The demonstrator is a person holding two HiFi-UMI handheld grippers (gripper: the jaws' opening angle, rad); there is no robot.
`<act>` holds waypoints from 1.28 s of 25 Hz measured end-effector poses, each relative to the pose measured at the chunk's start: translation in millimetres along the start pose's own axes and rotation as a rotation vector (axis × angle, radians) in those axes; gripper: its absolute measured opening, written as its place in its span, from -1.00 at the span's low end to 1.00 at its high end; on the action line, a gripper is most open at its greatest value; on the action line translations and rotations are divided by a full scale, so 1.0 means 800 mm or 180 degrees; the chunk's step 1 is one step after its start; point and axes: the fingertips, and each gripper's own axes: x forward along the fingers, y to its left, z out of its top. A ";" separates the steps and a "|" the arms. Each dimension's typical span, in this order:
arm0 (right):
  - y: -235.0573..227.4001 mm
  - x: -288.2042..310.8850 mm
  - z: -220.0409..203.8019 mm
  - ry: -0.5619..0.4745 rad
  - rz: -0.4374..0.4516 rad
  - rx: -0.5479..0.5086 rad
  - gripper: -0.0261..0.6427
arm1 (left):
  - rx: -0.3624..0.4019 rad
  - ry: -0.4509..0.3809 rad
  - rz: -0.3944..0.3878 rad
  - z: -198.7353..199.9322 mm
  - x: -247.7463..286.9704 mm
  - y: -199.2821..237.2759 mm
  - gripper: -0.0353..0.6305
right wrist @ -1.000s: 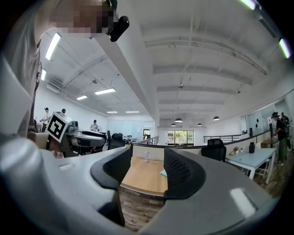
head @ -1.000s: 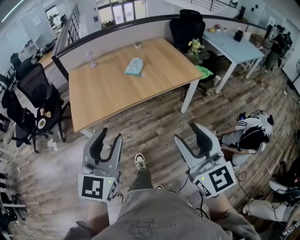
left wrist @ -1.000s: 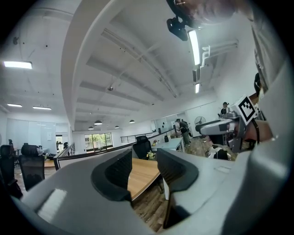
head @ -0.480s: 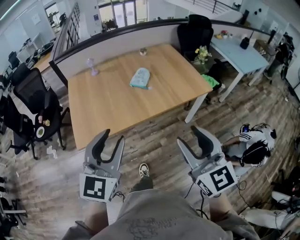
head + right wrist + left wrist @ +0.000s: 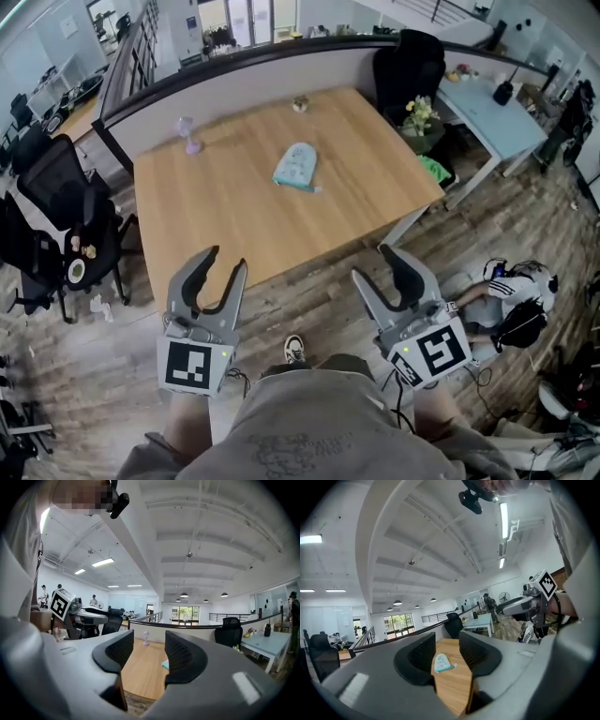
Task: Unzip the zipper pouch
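**Pouch** (image 5: 296,169): pale teal, zipped shut as far as we can tell. It lies flat near the middle of the table (image 5: 216,225), toward its far half, with its pull tab pointing to the right edge.

**Left gripper** (image 5: 225,261): we hold it in the air short of the table's near edge, well apart from the pouch. Its jaws are closing but stand apart, gripping nothing. In the left gripper view the pouch (image 5: 440,663) shows far off through the gap of the gripper (image 5: 446,651), untouched.

**Right gripper** (image 5: 373,264): we hold it level with the left one, also short of the table and well apart from the pouch. Its jaws are parted and empty. In the right gripper view only a corner of the pouch (image 5: 165,664) shows, at the inner edge of the right jaw of the gripper (image 5: 149,656).

**Other items on the table:** a small lilac lamp (image 5: 191,137) near the far left corner, and a small object (image 5: 301,103) at the far edge that we cannot identify.

**Floor:** our shoe (image 5: 296,350) shows between the grippers.
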 end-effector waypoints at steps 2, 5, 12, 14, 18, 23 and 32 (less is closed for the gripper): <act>-0.003 0.018 -0.006 0.0020 -0.0031 0.0030 -0.30 | 0.0008 0.0023 0.0024 -0.007 0.010 0.013 -0.44; -0.007 0.041 -0.017 0.0089 -0.0011 0.0095 -0.30 | 0.0012 0.0107 0.0078 -0.019 0.024 0.032 -0.50; -0.033 0.099 -0.033 0.0189 0.0109 0.0118 -0.30 | -0.0065 0.0048 0.0175 -0.022 0.062 0.065 -0.50; -0.046 0.117 -0.035 0.0186 0.0152 0.0122 -0.30 | -0.0046 0.0052 0.0210 -0.023 0.078 0.072 -0.50; -0.082 0.150 -0.040 0.0214 0.0271 0.0180 -0.30 | -0.0063 0.0095 0.0297 -0.021 0.119 0.085 -0.50; -0.145 0.200 -0.061 0.0306 0.0394 0.0339 -0.30 | -0.0061 0.0250 0.0445 -0.025 0.179 0.105 -0.50; -0.272 0.303 -0.062 0.0277 0.0529 0.0355 -0.30 | -0.0035 0.0417 0.0649 -0.015 0.300 0.126 -0.50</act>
